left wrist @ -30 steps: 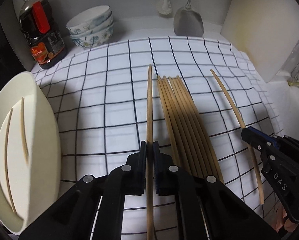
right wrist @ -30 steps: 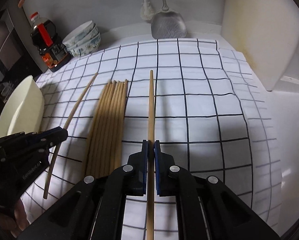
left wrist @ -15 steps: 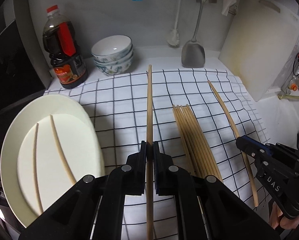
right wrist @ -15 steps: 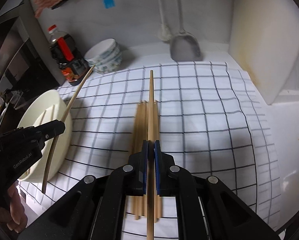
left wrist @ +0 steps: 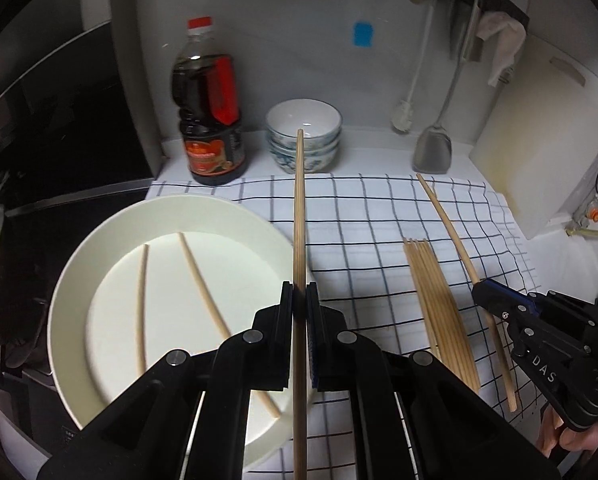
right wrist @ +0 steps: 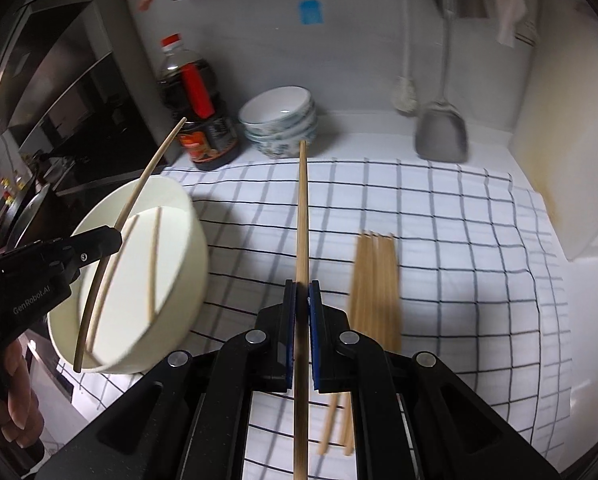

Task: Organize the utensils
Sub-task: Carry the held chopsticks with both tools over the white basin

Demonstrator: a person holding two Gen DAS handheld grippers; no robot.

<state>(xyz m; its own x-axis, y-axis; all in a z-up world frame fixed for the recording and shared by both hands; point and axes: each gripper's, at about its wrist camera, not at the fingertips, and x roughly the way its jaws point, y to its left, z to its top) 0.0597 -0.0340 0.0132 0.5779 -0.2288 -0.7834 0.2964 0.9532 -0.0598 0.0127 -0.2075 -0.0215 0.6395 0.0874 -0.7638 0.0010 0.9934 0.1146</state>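
Note:
My left gripper [left wrist: 299, 300] is shut on a wooden chopstick [left wrist: 299, 216], held above the right rim of the white plate [left wrist: 79, 264]. Two chopsticks [left wrist: 203, 288] lie in the plate. My right gripper [right wrist: 303, 292] is shut on another chopstick [right wrist: 303, 216], above the checked cloth [right wrist: 459, 240]. A bundle of several chopsticks [right wrist: 375, 280] lies on the cloth to its right; it also shows in the left wrist view [left wrist: 439, 304]. The left gripper [right wrist: 99, 240] shows over the plate [right wrist: 179, 276] in the right wrist view, and the right gripper [left wrist: 487, 294] at right in the left wrist view.
At the back stand a dark sauce bottle [left wrist: 207, 120], stacked bowls [left wrist: 304, 136], a metal spatula [left wrist: 433, 152] and a brush [left wrist: 403, 118] by the wall. A white cutting board [left wrist: 539, 152] leans at the right. A dark stove surface [left wrist: 59, 152] lies left.
Both grippers have lifted their chopsticks off the cloth and moved left. The left one has come to the plate's right rim; the bundle now lies to the right of both.

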